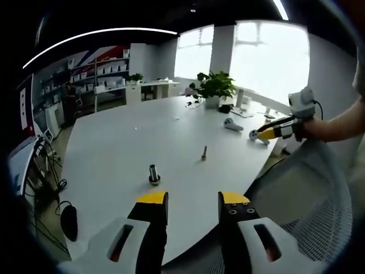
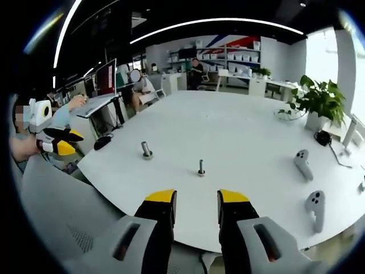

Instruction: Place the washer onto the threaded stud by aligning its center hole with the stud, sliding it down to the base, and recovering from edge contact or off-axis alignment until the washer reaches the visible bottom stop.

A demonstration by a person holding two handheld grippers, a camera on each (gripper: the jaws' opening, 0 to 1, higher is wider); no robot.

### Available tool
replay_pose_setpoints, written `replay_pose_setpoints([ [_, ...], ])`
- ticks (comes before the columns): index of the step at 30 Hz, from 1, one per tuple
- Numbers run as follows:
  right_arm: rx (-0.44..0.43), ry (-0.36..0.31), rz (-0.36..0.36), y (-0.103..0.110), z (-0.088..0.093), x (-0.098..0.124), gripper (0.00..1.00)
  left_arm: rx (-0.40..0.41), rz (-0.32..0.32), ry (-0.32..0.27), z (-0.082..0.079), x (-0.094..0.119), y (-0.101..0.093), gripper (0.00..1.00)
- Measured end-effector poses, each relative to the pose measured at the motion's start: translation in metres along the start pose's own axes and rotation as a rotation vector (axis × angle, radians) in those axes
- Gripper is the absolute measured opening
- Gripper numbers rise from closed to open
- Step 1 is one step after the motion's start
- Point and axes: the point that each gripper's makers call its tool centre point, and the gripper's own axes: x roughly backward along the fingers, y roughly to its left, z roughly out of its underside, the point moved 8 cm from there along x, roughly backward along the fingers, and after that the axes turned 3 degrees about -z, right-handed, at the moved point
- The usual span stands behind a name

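Note:
A short steel threaded stud (image 1: 154, 173) stands upright on the white table (image 1: 114, 142), with a wider dark ring at its foot. A thinner bolt (image 1: 203, 152) stands further right. My left gripper (image 1: 193, 200) hovers off the table's near edge, open, with nothing between its yellow tips. In the right gripper view the stud (image 2: 146, 150) and the thinner bolt (image 2: 201, 167) stand ahead of my right gripper (image 2: 197, 200), which is also open and empty. No loose washer can be made out. A hand holds each gripper; the right gripper (image 1: 263, 133) and the left gripper (image 2: 71, 142) each show in the other's view.
Two white hand controllers (image 2: 302, 162) (image 2: 315, 205) lie near the table's edge. A potted plant (image 1: 214, 85) stands at the far side. A grey mesh chair back (image 1: 308, 205) is beside the table. People sit at a desk with a monitor (image 2: 105, 77).

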Motion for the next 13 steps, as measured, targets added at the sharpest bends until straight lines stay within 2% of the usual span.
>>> replay_pose_setpoints([
  [13,0.009,0.023,-0.011,0.0022,0.0022,-0.0019,0.3,0.012,-0.003,0.004,0.0012,0.0,0.0012,0.33],
])
